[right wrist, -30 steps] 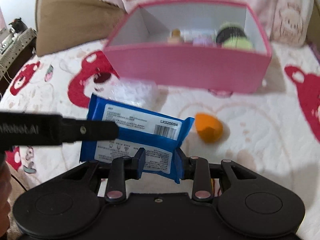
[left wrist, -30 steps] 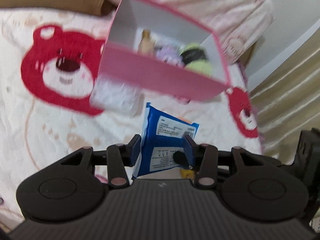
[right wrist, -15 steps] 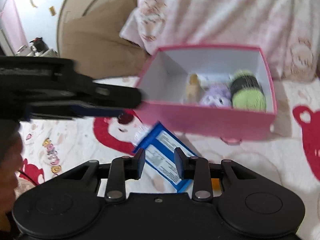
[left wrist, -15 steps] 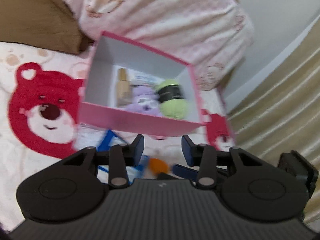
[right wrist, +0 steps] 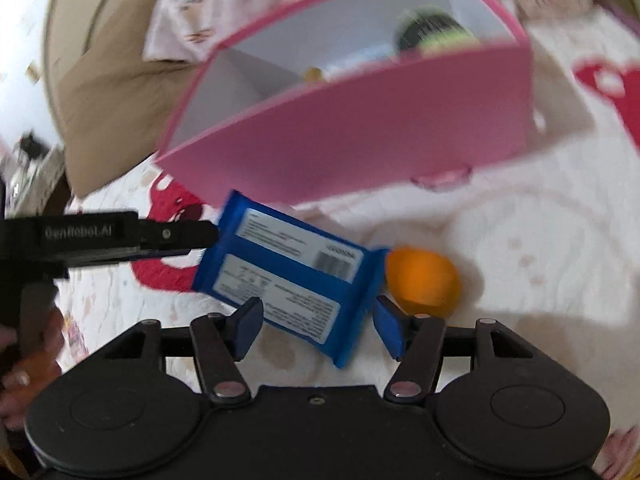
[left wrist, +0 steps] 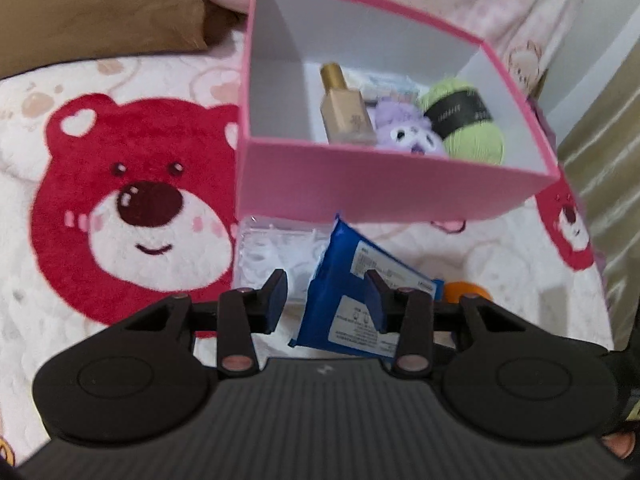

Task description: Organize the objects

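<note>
On the bear-print blanket [left wrist: 132, 208], a pink box [left wrist: 384, 188] sits.

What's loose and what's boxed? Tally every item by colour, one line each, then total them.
Blue: 1, wipes pack, outside the pink box
Orange: 1, sponge, outside
Clear: 1, plastic packet, outside
Beige: 1, bottle, in box
Purple: 1, plush, in box
Green: 1, yarn ball, in box
Pale: 1, packet, in box, partly hidden
Total: 7

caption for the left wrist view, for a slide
Open left gripper above blue wipes packet, before pink cardboard box.
</note>
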`<state>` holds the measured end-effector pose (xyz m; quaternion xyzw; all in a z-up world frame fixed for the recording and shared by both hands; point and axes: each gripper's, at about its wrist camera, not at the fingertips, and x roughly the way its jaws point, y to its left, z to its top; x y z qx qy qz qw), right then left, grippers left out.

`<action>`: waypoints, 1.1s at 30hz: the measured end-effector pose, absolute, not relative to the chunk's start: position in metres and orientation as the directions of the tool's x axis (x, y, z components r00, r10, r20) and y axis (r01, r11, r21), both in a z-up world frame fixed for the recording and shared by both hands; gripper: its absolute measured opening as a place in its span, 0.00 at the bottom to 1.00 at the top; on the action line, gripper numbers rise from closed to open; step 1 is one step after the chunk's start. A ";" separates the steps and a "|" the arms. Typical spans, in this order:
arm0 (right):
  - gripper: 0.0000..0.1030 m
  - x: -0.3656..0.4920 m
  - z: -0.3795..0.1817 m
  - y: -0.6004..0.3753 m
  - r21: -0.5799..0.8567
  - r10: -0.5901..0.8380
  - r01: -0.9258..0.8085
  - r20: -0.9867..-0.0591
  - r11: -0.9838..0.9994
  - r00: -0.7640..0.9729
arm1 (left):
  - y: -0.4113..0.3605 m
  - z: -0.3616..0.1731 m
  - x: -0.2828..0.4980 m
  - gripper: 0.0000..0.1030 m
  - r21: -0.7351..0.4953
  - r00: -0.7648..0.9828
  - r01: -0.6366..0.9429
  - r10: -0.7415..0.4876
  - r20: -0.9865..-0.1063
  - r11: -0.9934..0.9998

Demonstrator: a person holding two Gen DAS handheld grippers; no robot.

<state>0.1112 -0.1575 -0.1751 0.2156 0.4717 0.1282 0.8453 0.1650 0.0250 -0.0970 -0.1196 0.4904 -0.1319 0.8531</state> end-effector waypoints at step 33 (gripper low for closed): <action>0.56 0.101 -0.066 -0.161 0.397 0.435 -0.213 -0.636 0.893 0.637 | 0.011 -0.010 0.124 0.33 -0.436 0.585 0.171 -0.447 -0.677 0.884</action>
